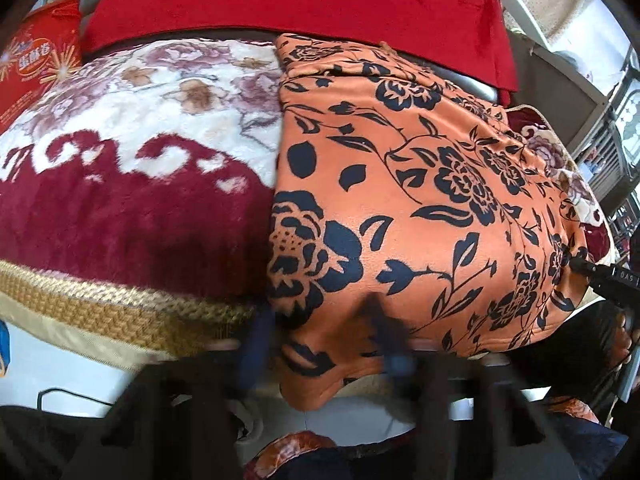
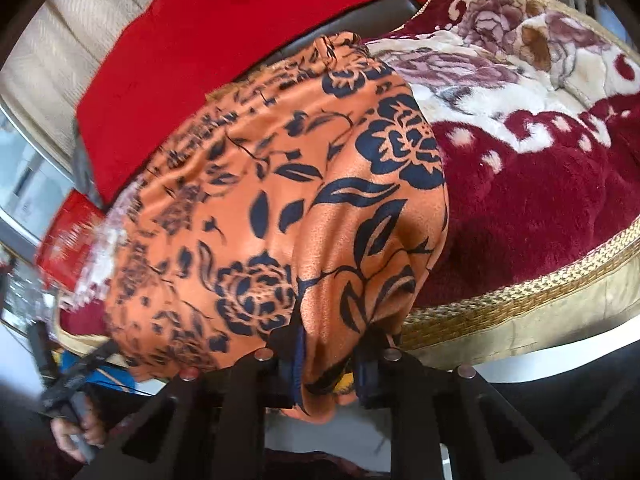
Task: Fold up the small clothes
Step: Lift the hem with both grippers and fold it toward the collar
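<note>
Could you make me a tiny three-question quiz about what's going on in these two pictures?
1. True or false: the orange floral garment lies on a maroon and cream plush blanket.
2. What does the right hand-held gripper pinch? A) a bunched near edge of the orange garment B) the red cloth C) nothing
3. Fill in: the garment's print is dark flowers and ____.

Key:
1. True.
2. A; the fabric is gathered between its fingers.
3. Leaves. The left hand-held gripper is at the same near edge too, though it is blurred there.
</note>
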`<state>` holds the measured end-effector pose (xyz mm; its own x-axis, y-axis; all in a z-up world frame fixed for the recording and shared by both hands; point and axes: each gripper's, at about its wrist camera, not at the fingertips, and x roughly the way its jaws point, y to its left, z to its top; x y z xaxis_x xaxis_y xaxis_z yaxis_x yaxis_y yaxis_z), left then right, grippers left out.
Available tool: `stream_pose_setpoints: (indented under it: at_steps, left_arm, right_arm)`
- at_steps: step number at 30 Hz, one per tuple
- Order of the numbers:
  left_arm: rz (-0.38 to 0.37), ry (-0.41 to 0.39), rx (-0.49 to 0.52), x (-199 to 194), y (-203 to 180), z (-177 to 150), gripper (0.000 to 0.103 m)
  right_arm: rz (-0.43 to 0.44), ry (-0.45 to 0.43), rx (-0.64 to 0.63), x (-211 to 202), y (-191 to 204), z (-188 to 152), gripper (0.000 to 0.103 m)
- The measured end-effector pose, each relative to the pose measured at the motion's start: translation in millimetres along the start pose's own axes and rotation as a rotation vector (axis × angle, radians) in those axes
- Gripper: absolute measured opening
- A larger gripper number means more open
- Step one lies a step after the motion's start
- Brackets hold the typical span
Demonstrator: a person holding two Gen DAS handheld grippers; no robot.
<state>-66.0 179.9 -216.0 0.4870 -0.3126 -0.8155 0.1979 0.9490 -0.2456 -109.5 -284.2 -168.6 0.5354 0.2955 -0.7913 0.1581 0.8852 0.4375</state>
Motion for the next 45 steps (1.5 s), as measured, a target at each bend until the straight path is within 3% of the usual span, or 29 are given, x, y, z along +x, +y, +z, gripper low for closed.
stream_pose_setpoints:
  at_steps: [2, 4, 9, 14, 18, 22, 26, 29, 32, 34, 35, 36, 37, 39, 41, 43, 45]
  left_arm:
    - [-0.020, 0.001, 0.003, 6, 1, 5, 0.024]
    - [-0.061, 0.000, -0.002, 3, 2, 6, 0.011]
    - [-0.196, -0.042, -0.018, -30, 6, 20, 0.009]
    - [-0.261, -0.163, 0.007, -69, 3, 90, 0.009]
    - [-0.273, -0.234, -0.029, -69, 10, 160, 0.009]
    - [-0.235, -0.266, -0.095, -36, 16, 237, 0.009]
    - [-0.192, -0.259, -0.144, 16, 19, 283, 0.009]
    - [-0.114, -0.197, -0.199, 72, 25, 299, 0.009]
    - [-0.080, -0.137, -0.259, 112, 39, 294, 0.011]
    - [-0.082, -0.073, -0.314, 127, 47, 293, 0.016]
    - [-0.098, -0.067, -0.319, 126, 48, 292, 0.020]
    - [-0.099, -0.072, -0.307, 122, 46, 292, 0.032]
    - [-0.082, -0.084, -0.292, 116, 46, 292, 0.054]
    - [-0.065, -0.127, -0.309, 105, 48, 290, 0.075]
    - [-0.100, -0.141, -0.327, 101, 52, 289, 0.075]
    - [-0.123, -0.128, -0.323, 101, 52, 288, 0.075]
    - [-0.124, -0.114, -0.309, 104, 51, 288, 0.074]
  right_arm:
    - [0.050, 0.001, 0.020, -5, -3, 3, 0.021]
    - [0.099, 0.006, 0.047, -8, -5, 6, 0.021]
    - [0.225, -0.023, 0.100, -29, -7, 25, 0.020]
    - [0.308, -0.138, 0.099, -58, 2, 81, 0.020]
    - [0.331, -0.226, 0.110, -62, 11, 139, 0.020]
    - [0.337, -0.311, 0.171, -38, 14, 206, 0.020]
    - [0.342, -0.348, 0.298, 12, -1, 269, 0.020]
    - [0.322, -0.316, 0.355, 49, -12, 290, 0.022]
    - [0.281, -0.187, 0.373, 82, -18, 295, 0.025]
    - [0.195, -0.135, 0.322, 87, -15, 299, 0.039]
    - [0.125, -0.156, 0.263, 82, -9, 301, 0.045]
    - [0.086, -0.182, 0.216, 77, -6, 301, 0.070]
    - [0.058, -0.201, 0.174, 74, -1, 302, 0.086]
    - [0.010, -0.186, 0.094, 72, 10, 300, 0.087]
    - [-0.006, -0.116, 0.022, 74, 21, 294, 0.087]
    - [-0.037, -0.107, -0.084, 63, 35, 281, 0.087]
    - [0.002, -0.095, -0.214, 49, 57, 267, 0.087]
